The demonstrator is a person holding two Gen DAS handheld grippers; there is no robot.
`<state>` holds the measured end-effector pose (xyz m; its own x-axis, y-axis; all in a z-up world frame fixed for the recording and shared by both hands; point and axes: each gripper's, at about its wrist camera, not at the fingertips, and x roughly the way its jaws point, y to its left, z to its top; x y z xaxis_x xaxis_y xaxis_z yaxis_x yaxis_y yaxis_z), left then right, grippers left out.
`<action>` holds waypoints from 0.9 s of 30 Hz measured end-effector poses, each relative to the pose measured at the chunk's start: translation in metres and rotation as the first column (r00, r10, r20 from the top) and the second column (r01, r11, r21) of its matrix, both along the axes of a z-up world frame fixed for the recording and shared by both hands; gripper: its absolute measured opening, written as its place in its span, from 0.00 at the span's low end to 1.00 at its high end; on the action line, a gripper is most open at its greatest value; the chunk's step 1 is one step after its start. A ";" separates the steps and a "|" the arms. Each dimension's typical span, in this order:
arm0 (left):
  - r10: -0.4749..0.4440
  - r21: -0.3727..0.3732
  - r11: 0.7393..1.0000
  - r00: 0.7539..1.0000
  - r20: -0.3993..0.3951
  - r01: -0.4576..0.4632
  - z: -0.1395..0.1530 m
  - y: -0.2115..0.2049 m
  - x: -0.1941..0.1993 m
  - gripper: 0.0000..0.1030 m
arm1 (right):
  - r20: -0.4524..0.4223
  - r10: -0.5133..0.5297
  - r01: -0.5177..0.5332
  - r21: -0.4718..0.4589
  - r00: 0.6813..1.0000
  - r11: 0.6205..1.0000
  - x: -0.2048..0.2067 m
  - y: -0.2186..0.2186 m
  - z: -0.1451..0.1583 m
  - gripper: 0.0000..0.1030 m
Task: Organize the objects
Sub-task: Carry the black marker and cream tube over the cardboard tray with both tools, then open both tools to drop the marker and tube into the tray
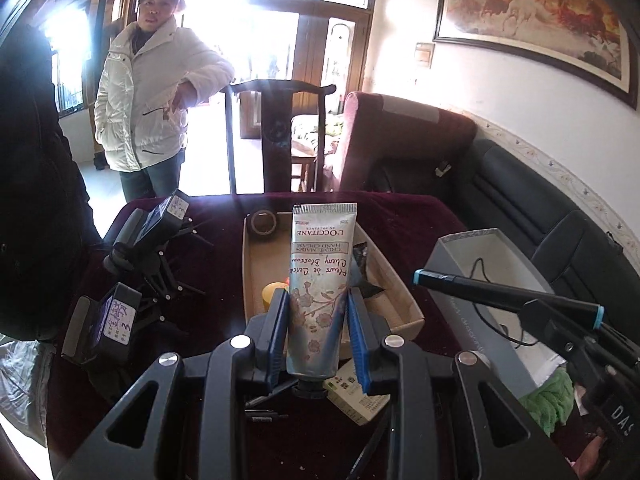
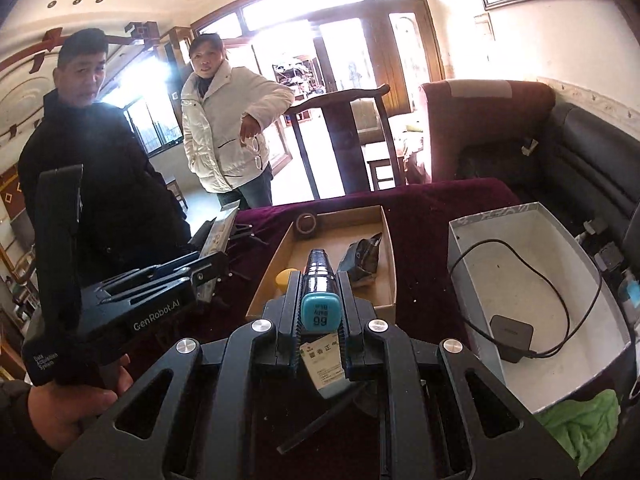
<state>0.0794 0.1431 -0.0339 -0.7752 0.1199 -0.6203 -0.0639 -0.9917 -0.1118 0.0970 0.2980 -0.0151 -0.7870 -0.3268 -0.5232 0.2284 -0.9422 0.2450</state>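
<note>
My left gripper is shut on a pale floral hand cream tube, which stands upright with its cap down, above the table. In the right wrist view the same tube shows edge-on at the left, with a hand holding that gripper. My right gripper is shut on a black marker with a teal end cap. In the left wrist view this marker juts in from the right. Both hang in front of a brown cardboard tray.
The tray holds a tape roll, a yellow object and a dark packet. A grey box at the right holds a charger. Spare grippers lie at the left. Two people and a wooden chair stand behind the table.
</note>
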 end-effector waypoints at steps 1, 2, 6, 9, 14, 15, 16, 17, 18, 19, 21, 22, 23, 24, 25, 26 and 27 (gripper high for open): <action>0.007 0.000 1.000 1.000 0.005 -0.007 -0.001 -0.002 -0.004 0.28 | 0.004 -0.001 0.001 -0.003 1.000 1.000 -0.004 0.001 -0.001 0.14; 0.014 0.003 1.000 1.000 0.011 -0.014 -0.002 -0.003 -0.008 0.28 | 0.008 -0.002 0.002 -0.007 1.000 1.000 -0.009 0.001 -0.001 0.14; 0.022 0.006 1.000 1.000 0.018 -0.022 -0.002 -0.007 -0.022 0.28 | 0.027 -0.003 0.004 -0.021 1.000 1.000 -0.027 0.001 -0.007 0.14; 0.016 -0.006 1.000 1.000 0.021 -0.016 -0.003 -0.007 -0.037 0.28 | 0.043 -0.012 0.014 -0.040 0.999 0.999 -0.042 0.001 -0.013 0.14; 0.014 -0.018 1.000 0.999 0.052 -0.013 -0.010 -0.006 -0.067 0.28 | 0.062 -0.018 0.021 -0.060 0.998 0.998 -0.070 0.001 -0.021 0.14; 0.014 -0.019 1.000 0.998 0.063 -0.013 -0.013 -0.006 -0.075 0.28 | 0.064 -0.020 0.024 -0.061 0.998 0.998 -0.077 0.001 -0.022 0.14; 0.012 -0.025 1.000 0.997 0.081 -0.010 -0.017 -0.006 -0.084 0.28 | 0.066 -0.023 0.027 -0.060 0.998 0.998 -0.082 0.002 -0.022 0.14; 0.011 -0.026 1.000 0.995 0.097 -0.008 -0.021 -0.007 -0.092 0.28 | 0.071 -0.026 0.030 -0.060 0.997 0.998 -0.090 0.002 -0.024 0.14; 0.015 -0.026 1.000 0.994 0.111 -0.012 -0.024 -0.008 -0.101 0.28 | 0.078 -0.031 0.036 -0.060 0.996 0.998 -0.098 0.002 -0.025 0.14; 0.020 -0.021 1.000 0.992 0.123 -0.018 -0.028 -0.010 -0.108 0.28 | 0.084 -0.035 0.040 -0.061 0.996 0.997 -0.104 0.002 -0.027 0.14; 0.031 -0.005 1.000 0.989 0.145 -0.031 -0.035 -0.015 -0.124 0.28 | 0.092 -0.040 0.046 -0.061 0.995 0.997 -0.119 0.002 -0.030 0.14; 0.036 -0.005 0.999 0.988 0.152 -0.036 -0.038 -0.016 -0.129 0.28 | 0.095 -0.044 0.049 -0.057 0.995 0.997 -0.125 0.000 -0.032 0.14; 0.036 -0.004 0.999 0.987 0.160 -0.036 -0.043 -0.017 -0.137 0.28 | 0.101 -0.045 0.050 -0.055 0.994 0.997 -0.132 -0.001 -0.035 0.14; 0.033 -0.001 0.999 0.985 0.167 -0.033 -0.046 -0.018 -0.143 0.28 | 0.108 -0.045 0.052 -0.055 0.993 0.997 -0.138 -0.002 -0.038 0.14; 0.028 0.001 1.000 0.984 0.175 -0.029 -0.050 -0.018 -0.149 0.28 | 0.113 -0.048 0.054 -0.053 0.992 0.997 -0.144 -0.004 -0.040 0.14; 0.024 -0.001 1.000 0.983 0.181 -0.025 -0.053 -0.017 -0.153 0.28 | 0.119 -0.050 0.057 -0.052 0.992 0.997 -0.149 -0.006 -0.043 0.14; 0.020 -0.005 1.000 0.982 0.187 -0.019 -0.056 -0.016 -0.158 0.28 | 0.126 -0.051 0.058 -0.052 0.991 0.997 -0.155 -0.007 -0.047 0.14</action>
<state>-0.0789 0.1276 -0.0901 -0.6479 0.1036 -0.7547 -0.0226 -0.9929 -0.1169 -0.0580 0.2906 -0.0619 -0.7343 -0.3160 -0.6007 0.1413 -0.9368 0.3202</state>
